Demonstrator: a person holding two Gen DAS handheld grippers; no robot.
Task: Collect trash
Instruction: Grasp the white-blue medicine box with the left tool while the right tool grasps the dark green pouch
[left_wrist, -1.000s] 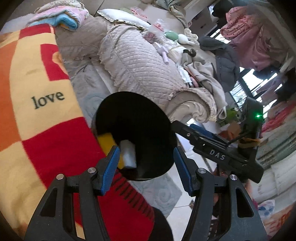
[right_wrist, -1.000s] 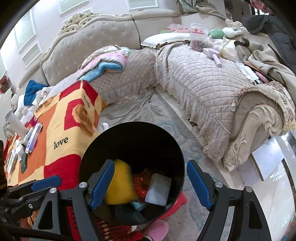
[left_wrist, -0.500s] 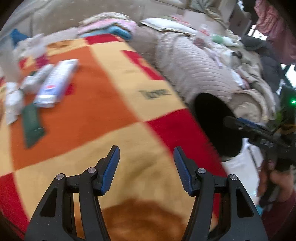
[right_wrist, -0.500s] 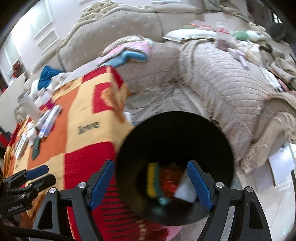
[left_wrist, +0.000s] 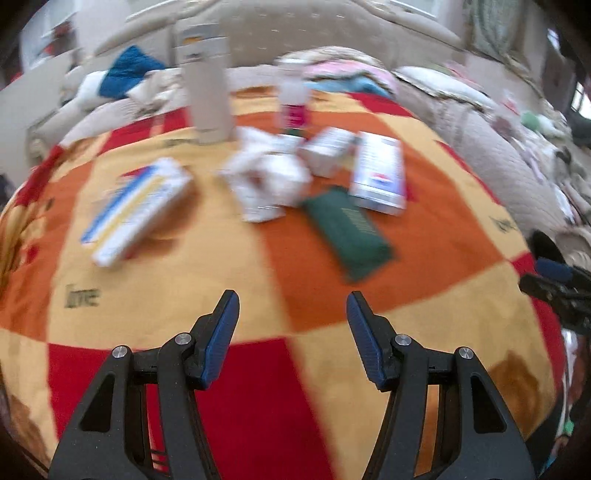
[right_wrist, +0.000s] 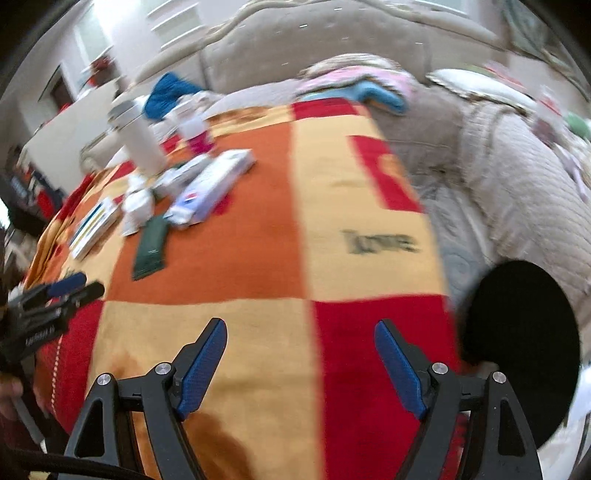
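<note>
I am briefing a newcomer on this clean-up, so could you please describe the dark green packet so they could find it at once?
Start from the orange, yellow and red checked blanket that covers the table. Near its middle lies a cluster of white boxes and crumpled white paper. The dark green packet lies flat at the near edge of that cluster, beside the white and blue box; it is the only dark, flat item among pale ones.

**Motion blur smears the clutter; edges crop the bin and both tools**

Ahead of the left gripper (left_wrist: 291, 317), the crumpled white paper (left_wrist: 267, 179), the blue-and-yellow striped box (left_wrist: 138, 210) and the dark green packet (left_wrist: 347, 230) are all smeared, their print unreadable. The tall white bottle (left_wrist: 207, 79) beyond them loses its top to blur. Right of the right gripper (right_wrist: 301, 349), the black trash bin (right_wrist: 524, 339) shows only a dark mouth; its contents cannot be made out. Both grippers' handles run off the lower edge.
</note>
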